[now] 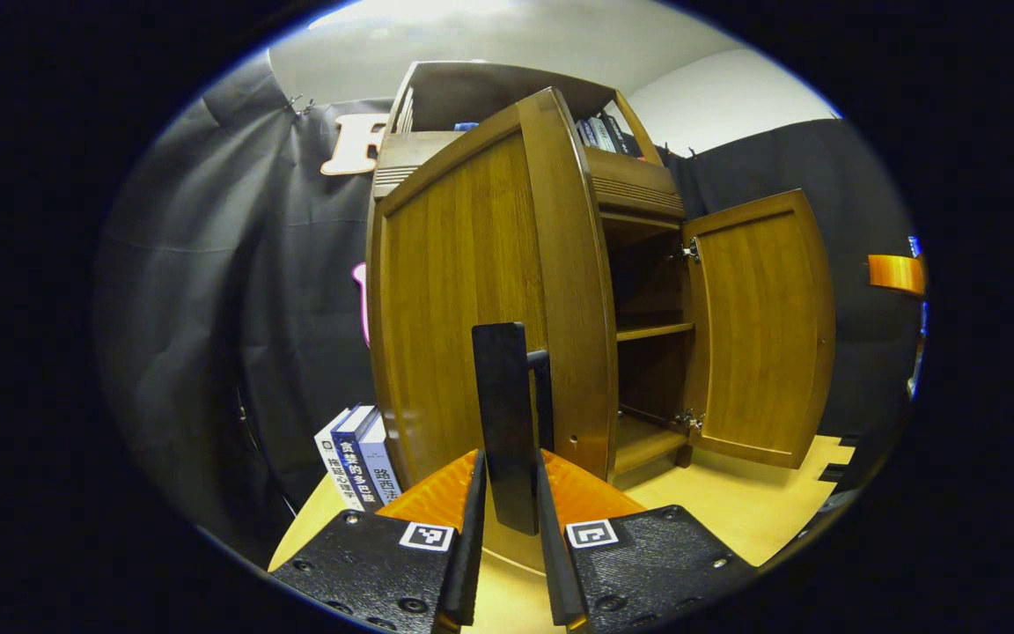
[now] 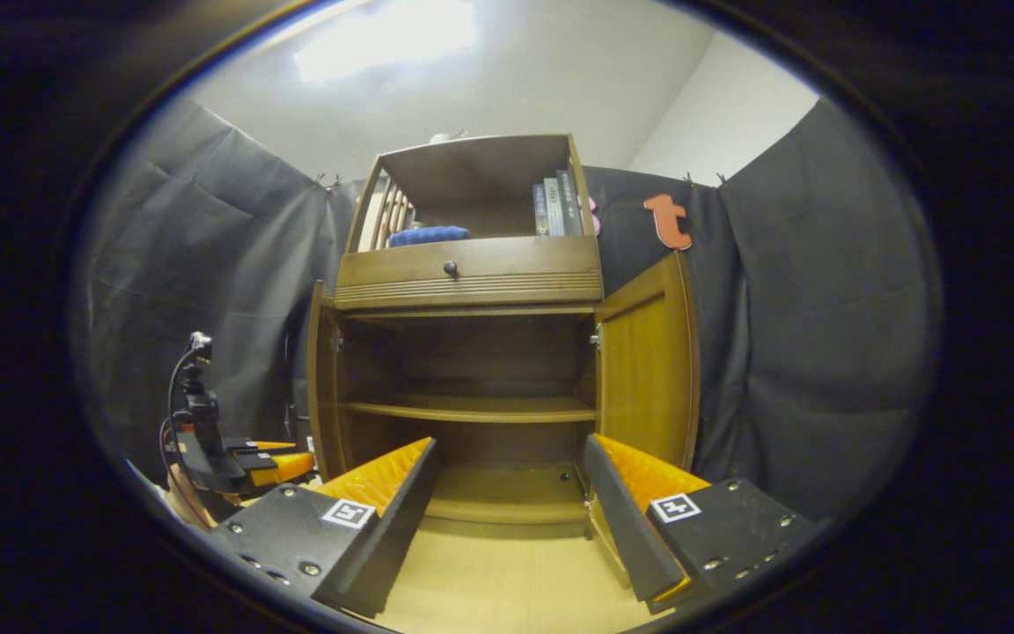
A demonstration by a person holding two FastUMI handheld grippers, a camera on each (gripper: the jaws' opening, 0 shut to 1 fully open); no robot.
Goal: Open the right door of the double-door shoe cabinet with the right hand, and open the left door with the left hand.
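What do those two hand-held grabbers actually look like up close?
Each gripper, left and right, has two wedge-shaped fingers with ribbed inner faces, mounted on dark, bolted plates. Every plate carries a small square black-and-white marker. In the right gripper view the left gripper appears farther off, with a dark body and thin cables looping above it.

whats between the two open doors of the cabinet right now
In the right gripper view, between the left door and the right door is the open cabinet inside: one bare shelf and the bottom board.
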